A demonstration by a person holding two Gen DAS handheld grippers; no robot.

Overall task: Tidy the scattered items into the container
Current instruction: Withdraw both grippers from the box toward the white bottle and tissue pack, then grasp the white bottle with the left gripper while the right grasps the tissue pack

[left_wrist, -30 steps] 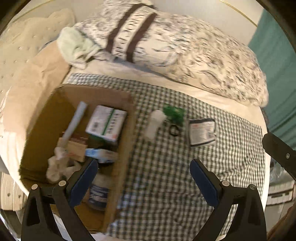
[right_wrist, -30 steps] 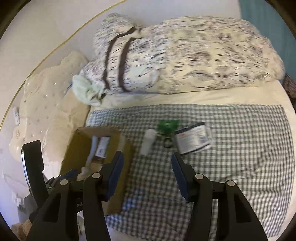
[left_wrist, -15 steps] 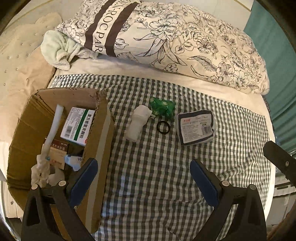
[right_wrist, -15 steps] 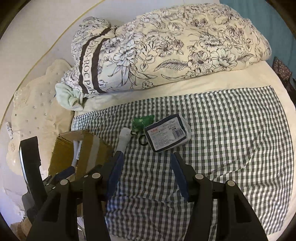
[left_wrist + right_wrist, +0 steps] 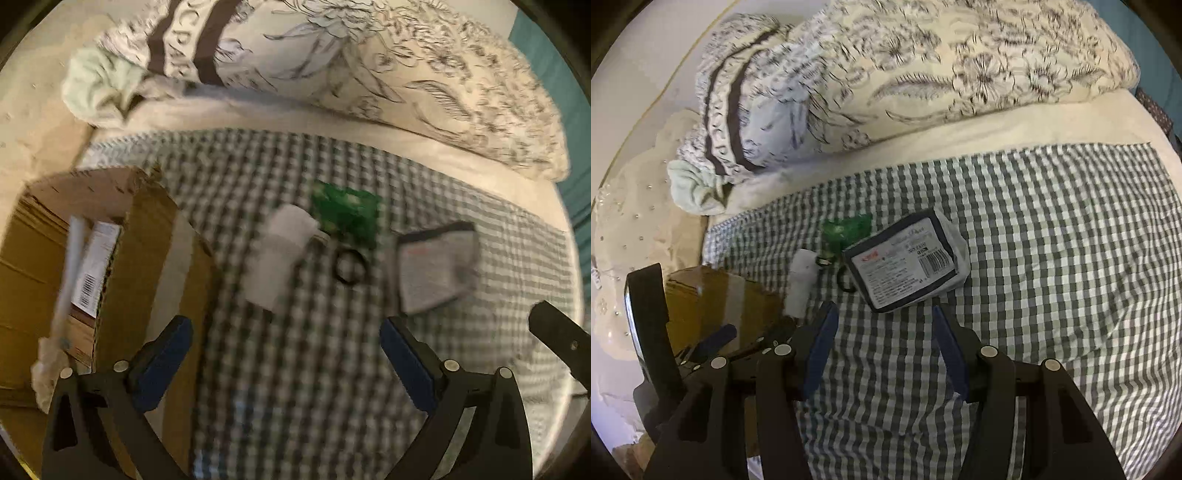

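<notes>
A cardboard box sits on a green checked cloth spread over a bed, and it serves as the marker for everything else. Inside the box lie a white tube and a white carton with a barcode. Just beside the box's right wall, on the cloth, lies a white roll. Past the roll, farther from the box, are a green packet and a small black ring, close together. Farthest from the box of the four is a dark-edged labelled pouch, near the ring. The left gripper hangs over the cloth at the box's right wall, jaws spread wide with nothing between them. The right gripper hovers above the cloth on the near side of the pouch, jaws likewise apart and holding nothing. Beyond the box lies a flowered quilt.
</notes>
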